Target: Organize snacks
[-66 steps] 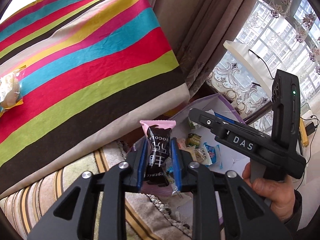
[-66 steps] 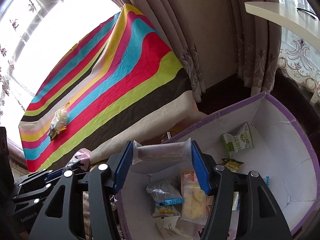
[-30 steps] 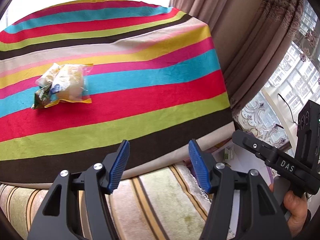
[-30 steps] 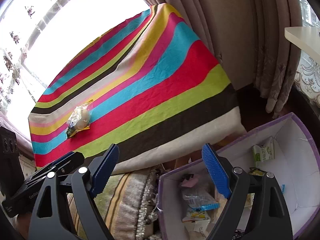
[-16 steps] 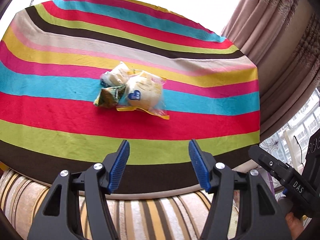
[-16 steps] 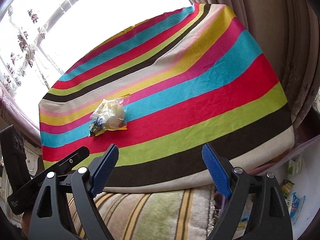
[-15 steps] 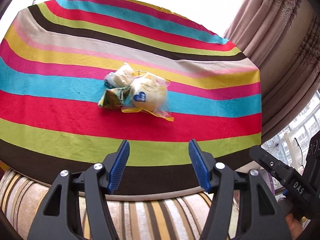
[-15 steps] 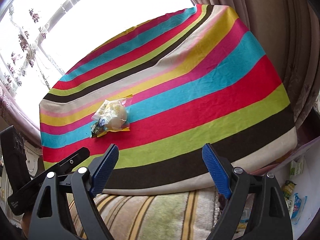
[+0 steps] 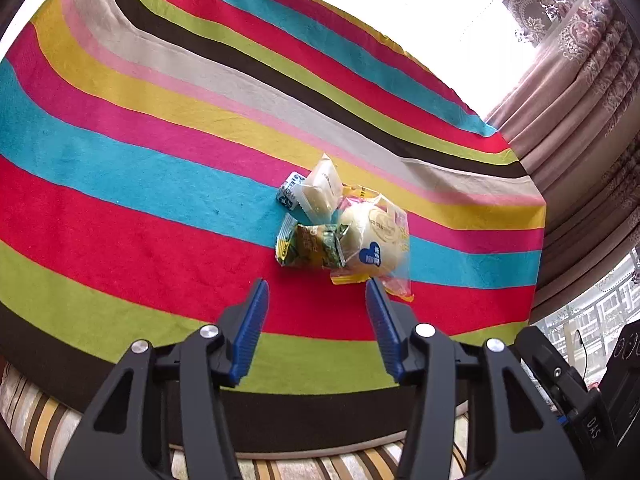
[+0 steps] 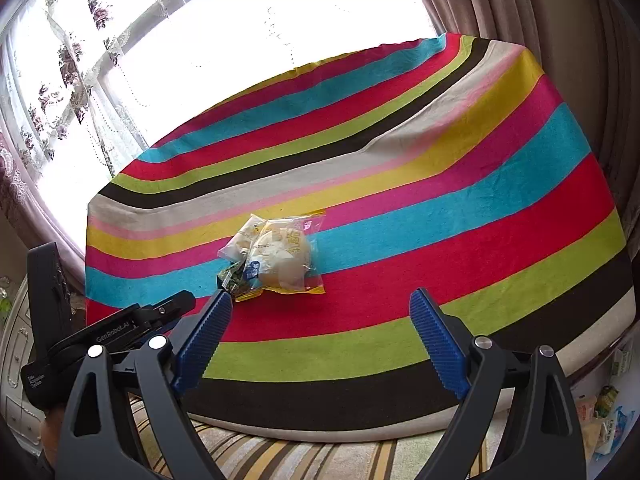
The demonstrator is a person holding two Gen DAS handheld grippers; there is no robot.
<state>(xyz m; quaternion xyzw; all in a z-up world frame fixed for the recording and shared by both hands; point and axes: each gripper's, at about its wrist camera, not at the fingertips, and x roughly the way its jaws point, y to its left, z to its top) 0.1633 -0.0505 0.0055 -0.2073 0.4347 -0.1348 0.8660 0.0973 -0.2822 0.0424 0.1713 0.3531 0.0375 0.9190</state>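
Snacks [image 9: 344, 224] clustered on striped cloth [image 9: 120, 184] — bun pack biggest. Left gripper [image 9: 316, 300] closing (nothing between pads), just short of pile; right gripper [image 10: 320, 312] opening, empty.

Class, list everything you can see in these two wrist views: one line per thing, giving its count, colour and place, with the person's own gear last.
striped cloth: one, bands of red, blue, yellow, green, pink, brown and cream, covering the table.
bun packet: one, clear with yellow edges, pale round bun inside, mid-cloth.
green packet: one, green, touching the bun packet's left side.
white packet: one, white with a blue end, behind the other two.
curtains: brownish pink, by the window at the right.
striped rug: one, beige and brown, below the table edge.
loose snacks: several, mixed colours, low at the right, past the table.
left gripper: black, blue fingers, closing, nothing between them.
right gripper: black, blue fingers, opening, empty.
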